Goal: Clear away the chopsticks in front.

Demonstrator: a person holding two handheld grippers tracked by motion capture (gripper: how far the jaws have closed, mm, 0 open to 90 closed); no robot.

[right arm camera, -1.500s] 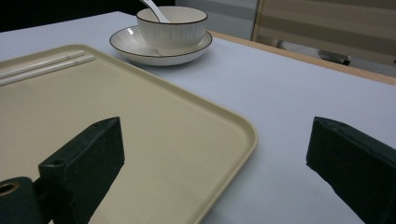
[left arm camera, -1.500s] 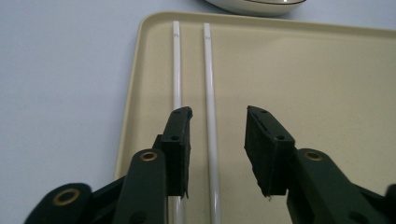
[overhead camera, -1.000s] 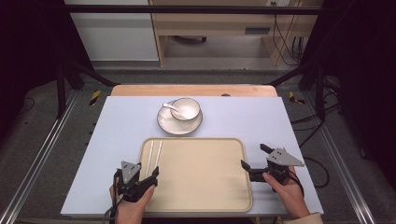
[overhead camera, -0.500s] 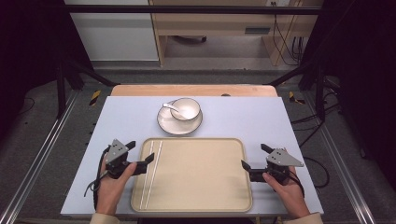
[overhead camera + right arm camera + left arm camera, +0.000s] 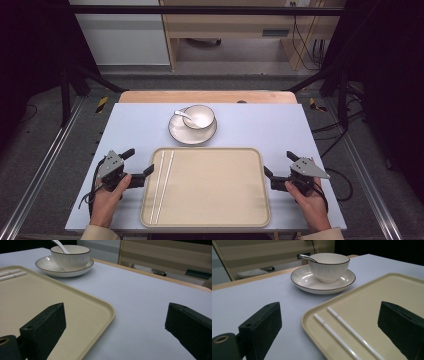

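Note:
A beige tray lies at the near middle of the table. Two white chopsticks rest side by side along its left side, also seen in the left gripper view. Beyond the tray a white bowl with a spoon in it sits on a saucer. My left gripper hovers just left of the tray's left edge. Its jaws have just been opening and grip nothing. My right gripper stands open at the tray's right edge, holding nothing.
The pale blue table top has a wooden strip along its far edge. Black frame posts stand at both far sides. A wooden cabinet stands behind the table.
My left gripper has moved left and away from me, from over the tray's near left corner to beside its left edge, and its jaws have spread wider. The right gripper has stayed put.

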